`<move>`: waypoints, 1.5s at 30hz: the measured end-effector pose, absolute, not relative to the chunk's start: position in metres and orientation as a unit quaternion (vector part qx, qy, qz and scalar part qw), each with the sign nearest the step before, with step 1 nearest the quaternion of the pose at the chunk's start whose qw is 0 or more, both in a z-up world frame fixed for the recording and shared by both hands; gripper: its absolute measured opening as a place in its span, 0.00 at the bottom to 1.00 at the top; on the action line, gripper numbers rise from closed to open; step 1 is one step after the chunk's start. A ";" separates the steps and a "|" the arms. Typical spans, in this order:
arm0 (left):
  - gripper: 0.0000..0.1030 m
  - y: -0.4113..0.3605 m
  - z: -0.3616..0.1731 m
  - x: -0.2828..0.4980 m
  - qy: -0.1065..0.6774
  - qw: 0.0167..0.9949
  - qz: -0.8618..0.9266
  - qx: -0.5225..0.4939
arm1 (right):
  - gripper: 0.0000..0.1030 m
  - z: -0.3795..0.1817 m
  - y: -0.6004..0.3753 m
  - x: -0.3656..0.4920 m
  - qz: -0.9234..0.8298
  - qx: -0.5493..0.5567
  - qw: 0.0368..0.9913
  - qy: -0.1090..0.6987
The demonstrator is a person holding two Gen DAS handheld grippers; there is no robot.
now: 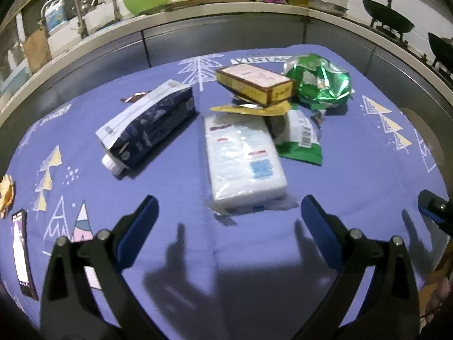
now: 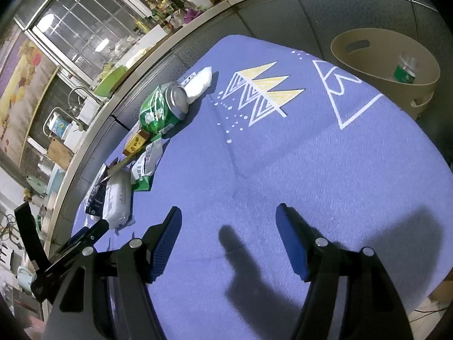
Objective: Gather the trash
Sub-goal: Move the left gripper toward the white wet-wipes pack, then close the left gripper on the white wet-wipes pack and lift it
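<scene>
Trash lies on a blue patterned cloth (image 1: pixel 85 130). A white tissue pack (image 1: pixel 245 161) lies just ahead of my open, empty left gripper (image 1: pixel 226 212). A dark blue pouch (image 1: pixel 150 124) lies to its left. Behind are a yellow-brown box (image 1: pixel 254 85), a crumpled green wrapper (image 1: pixel 320 82) and a green-white packet (image 1: pixel 300 138). My right gripper (image 2: pixel 228 221) is open and empty over bare cloth. To its left I see the same pile: a green can (image 2: pixel 170 104), a white bag (image 2: pixel 199 80) and the tissue pack (image 2: pixel 117 201). A beige bin (image 2: pixel 382 70) holds a green-labelled bottle (image 2: pixel 405 69).
A phone (image 1: pixel 21 250) and a yellow scrap (image 1: pixel 7 192) lie at the cloth's left edge. A kitchen counter (image 1: pixel 226 14) with a sink, green bowl and bottles runs behind the table. The left gripper shows in the right wrist view (image 2: pixel 70 243).
</scene>
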State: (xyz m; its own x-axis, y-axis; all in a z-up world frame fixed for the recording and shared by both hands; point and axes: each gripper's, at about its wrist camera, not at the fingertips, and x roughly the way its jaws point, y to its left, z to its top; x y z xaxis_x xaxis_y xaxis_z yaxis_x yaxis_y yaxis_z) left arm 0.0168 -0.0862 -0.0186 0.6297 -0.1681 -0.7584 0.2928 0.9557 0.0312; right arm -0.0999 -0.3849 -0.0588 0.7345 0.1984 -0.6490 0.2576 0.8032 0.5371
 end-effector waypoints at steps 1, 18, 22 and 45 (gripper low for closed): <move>0.94 -0.085 -0.019 0.018 0.412 0.899 -0.126 0.073 | 0.63 -0.059 -0.385 -0.100 -0.017 0.313 0.877 0.364; 0.94 -0.071 -0.025 0.030 0.437 0.890 -0.124 0.038 | 0.63 -0.059 -0.386 -0.098 -0.013 0.306 0.882 0.359; 0.94 -0.072 -0.026 0.031 0.440 0.888 -0.124 0.039 | 0.63 -0.058 -0.387 -0.097 -0.012 0.305 0.882 0.358; 0.45 -0.070 -0.039 0.041 0.451 0.881 -0.142 0.028 | 0.63 -0.059 -0.386 -0.097 -0.012 0.304 0.883 0.357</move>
